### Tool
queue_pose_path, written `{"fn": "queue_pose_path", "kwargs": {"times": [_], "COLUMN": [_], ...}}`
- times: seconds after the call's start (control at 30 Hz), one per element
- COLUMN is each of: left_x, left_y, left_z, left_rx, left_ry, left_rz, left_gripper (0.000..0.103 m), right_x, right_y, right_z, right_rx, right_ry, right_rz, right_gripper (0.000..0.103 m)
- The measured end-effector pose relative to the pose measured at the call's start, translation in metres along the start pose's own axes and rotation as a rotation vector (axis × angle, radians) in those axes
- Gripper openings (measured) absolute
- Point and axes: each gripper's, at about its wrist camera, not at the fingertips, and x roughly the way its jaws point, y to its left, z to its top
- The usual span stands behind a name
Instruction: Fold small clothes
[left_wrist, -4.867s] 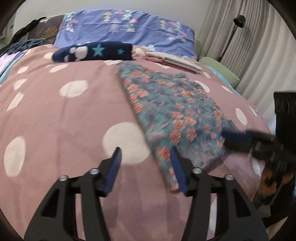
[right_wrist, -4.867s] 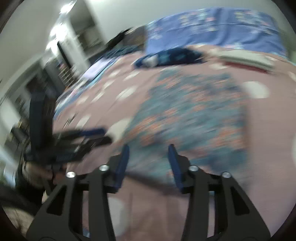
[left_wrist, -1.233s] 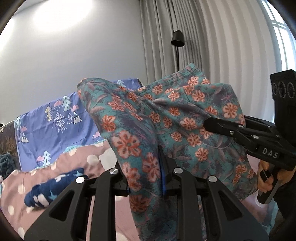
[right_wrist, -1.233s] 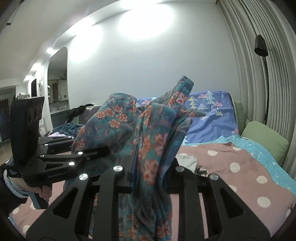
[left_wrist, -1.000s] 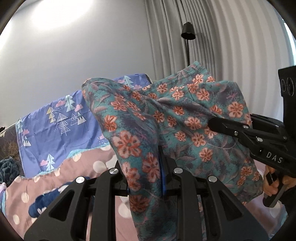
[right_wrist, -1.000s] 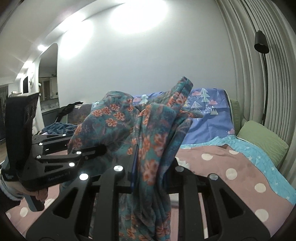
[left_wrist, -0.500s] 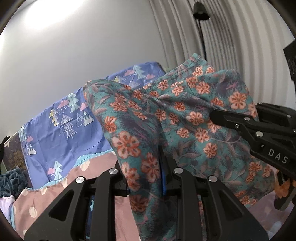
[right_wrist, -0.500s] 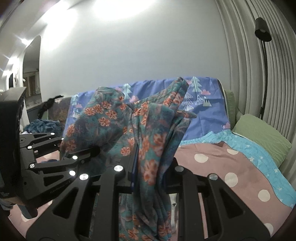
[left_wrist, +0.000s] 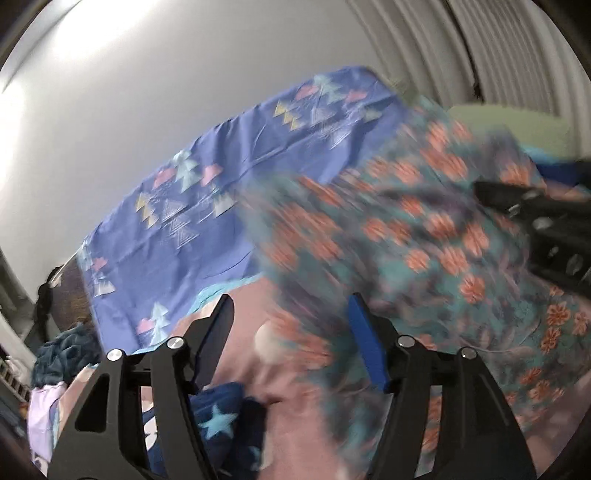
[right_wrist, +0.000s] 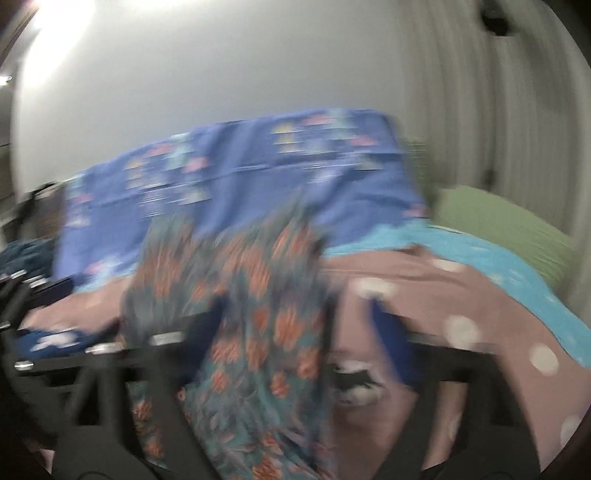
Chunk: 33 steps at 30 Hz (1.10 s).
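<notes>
The teal floral garment (left_wrist: 424, 240) is blurred with motion and hangs over the pink dotted bedcover (left_wrist: 295, 435). My left gripper (left_wrist: 291, 306) has its jaws opening; a loose edge of the cloth passes between them, close to the right blue pad (left_wrist: 369, 343), and neither pad presses on it. In the right wrist view the garment (right_wrist: 258, 314) drapes down between the fingers of my right gripper (right_wrist: 295, 314), whose jaws are also opening wide and stand clear of the cloth. The right gripper (left_wrist: 546, 221) shows at the right edge of the left wrist view.
A blue tree-print pillow (left_wrist: 221, 184) stands at the head of the bed. A navy star-print garment (left_wrist: 218, 421) lies just under my left gripper. A green pillow (right_wrist: 498, 218) sits at the right, dark clothes (left_wrist: 62, 350) at the left, curtains behind.
Both grippers were shut on the raised floral garment; now both have opened and dropped toward the bed, and the cloth is slipping out of them.
</notes>
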Motion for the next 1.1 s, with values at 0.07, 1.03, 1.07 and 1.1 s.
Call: {"fn": "queue_pose_path", "kwargs": {"times": [0.07, 1.03, 1.07, 1.1], "left_x": [0.014, -0.282, -0.297, -0.309], "left_y": [0.006, 0.022, 0.020, 0.020], "left_z": [-0.020, -0.142, -0.144, -0.144], "left_rx": [-0.001, -0.210, -0.206, -0.207], "left_ry": [0.080, -0.091, -0.103, -0.114], "left_rz": [-0.015, -0.257, -0.254, -0.258], "left_gripper": [0.065, 0.102, 0.102, 0.102], "right_x": [0.015, -0.298, -0.311, -0.326], "right_y": [-0.013, -0.080, -0.079, -0.076], "right_z": [-0.020, -0.122, -0.122, -0.122], "right_rx": [-0.002, 0.090, 0.086, 0.080], "right_ry": [0.095, 0.043, 0.033, 0.020], "right_rz": [0.023, 0.019, 0.021, 0.021], "right_gripper": [0.089, 0.101, 0.101, 0.101]}}
